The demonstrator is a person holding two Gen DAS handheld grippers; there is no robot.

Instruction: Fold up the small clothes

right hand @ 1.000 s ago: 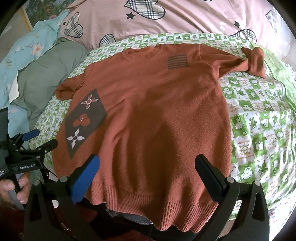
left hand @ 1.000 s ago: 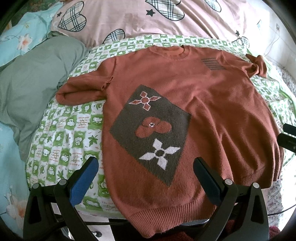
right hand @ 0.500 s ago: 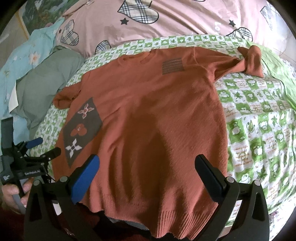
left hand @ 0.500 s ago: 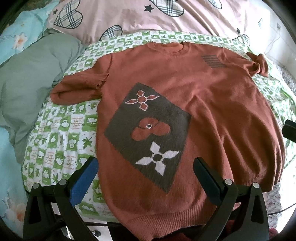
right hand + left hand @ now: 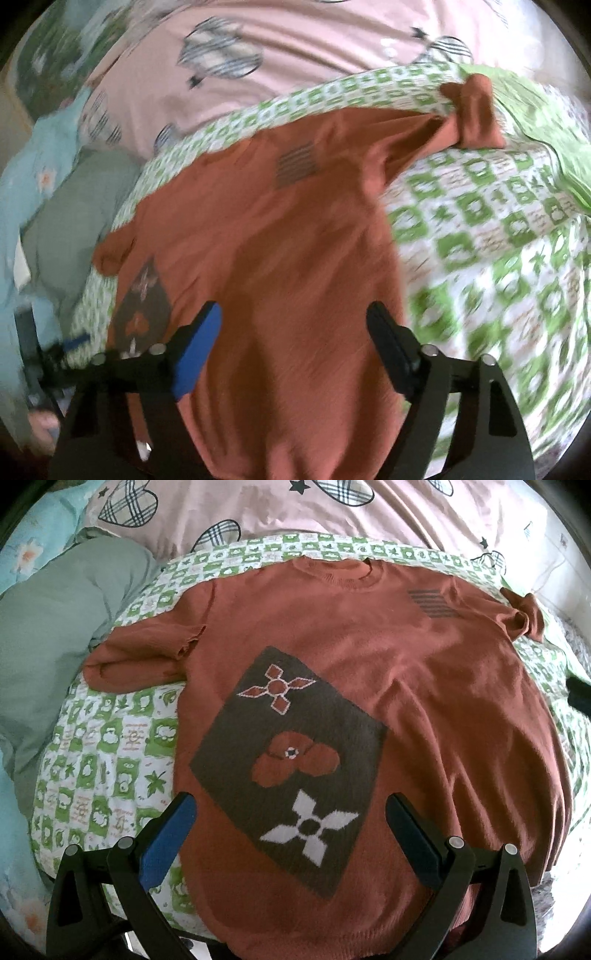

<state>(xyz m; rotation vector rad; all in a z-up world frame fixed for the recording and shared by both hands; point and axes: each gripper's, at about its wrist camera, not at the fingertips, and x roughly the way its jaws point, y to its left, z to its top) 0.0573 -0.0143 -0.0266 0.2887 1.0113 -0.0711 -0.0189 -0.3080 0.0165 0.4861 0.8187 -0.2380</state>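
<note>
The left hand-held gripper [image 5: 288,830] hovers low over the sweater's [image 5: 424,709] hem at 6 o'clock, jaws spread wide and empty. The right hand-held gripper [image 5: 293,343] likewise hangs unclenched above the hem, its view blurred. The sweater lies flat on the bed [image 5: 110,746], collar toward 12 o'clock, near the pink pillow [image 5: 295,509].

This is a bedroom in a home. The scene is a made bed: a green-and-white checked sheet [image 5: 110,760] printed with leaves and small figures covers the mattress, a pink duvet [image 5: 258,506] with plaid hearts and black stars lies bunched along its far edge, and a plain sage-green pillow [image 5: 55,627] sits at its left edge beside pale blue floral bedding [image 5: 29,542].
</note>
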